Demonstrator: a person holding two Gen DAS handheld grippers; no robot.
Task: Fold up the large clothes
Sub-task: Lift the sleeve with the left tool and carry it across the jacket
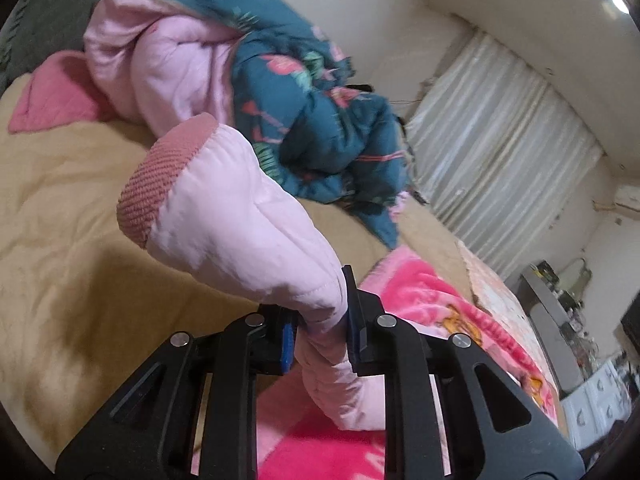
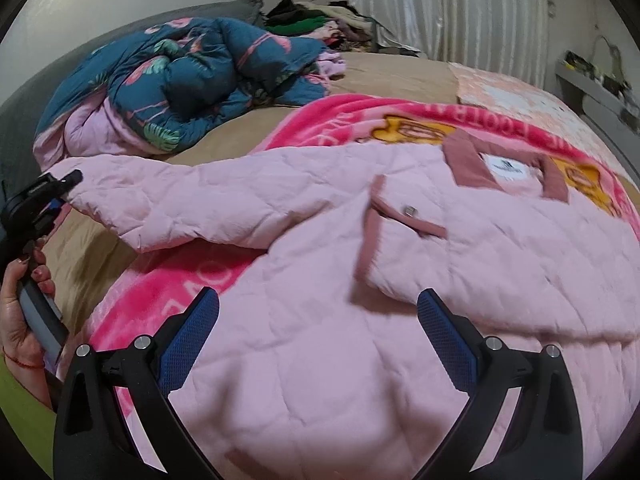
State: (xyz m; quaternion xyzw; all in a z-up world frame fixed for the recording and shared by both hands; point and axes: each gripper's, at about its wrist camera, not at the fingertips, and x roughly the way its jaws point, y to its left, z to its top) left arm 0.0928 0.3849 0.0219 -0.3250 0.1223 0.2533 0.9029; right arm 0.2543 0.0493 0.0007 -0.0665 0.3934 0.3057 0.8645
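A pale pink quilted jacket (image 2: 460,248) is spread front-up on the bright pink blanket (image 2: 192,280) that covers the near part of the bed, its darker pink collar (image 2: 504,168) lying toward the far right. One sleeve (image 1: 248,216) is pinched just behind its ribbed cuff (image 1: 160,184) by the left gripper (image 1: 320,332), whose jaws are pressed onto the padded cloth, and the sleeve is held raised off the tan bedsheet (image 1: 68,240), stretched out to the left of the body. The right gripper (image 2: 320,340) is held above the near part of the jacket with its jaws spread wide and nothing between them. A crumpled teal floral duvet (image 2: 180,76) is heaped at the far left, well apart from the jacket. The step in hand is judged to be the folding-in of the sleeve. For the next move, the cuff would need to be carried rightward across the chest and laid flat, while the body is steadied or smoothed by the free gripper.
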